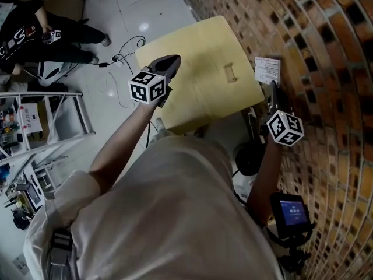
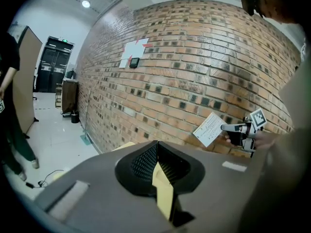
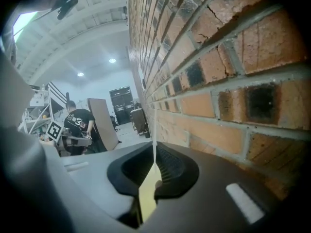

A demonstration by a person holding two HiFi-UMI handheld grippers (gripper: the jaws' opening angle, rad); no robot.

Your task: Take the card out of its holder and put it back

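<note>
A white printed card [image 1: 267, 70] hangs in the air beside the brick wall, off the yellow table's [image 1: 192, 57] right edge. My right gripper [image 1: 273, 89] is shut on its lower edge. In the right gripper view the card [image 3: 154, 142] is an edge-on white line pinched between the jaws of that gripper [image 3: 154, 154]. A small clear card holder [image 1: 231, 73] stands empty on the table's right part. My left gripper [image 1: 168, 67] hovers over the table's left edge, shut and holding nothing. The left gripper view shows the left gripper [image 2: 156, 149] and, beyond it, the card [image 2: 210, 128] in the right gripper [image 2: 229, 128].
The brick wall [image 1: 326, 69] runs close along the right side. A person in black [image 1: 35, 34] sits at the upper left, with cables [image 1: 119, 57] on the white floor. A metal rack [image 1: 46, 115] stands at the left. A device with a blue screen [image 1: 291, 212] sits at the lower right.
</note>
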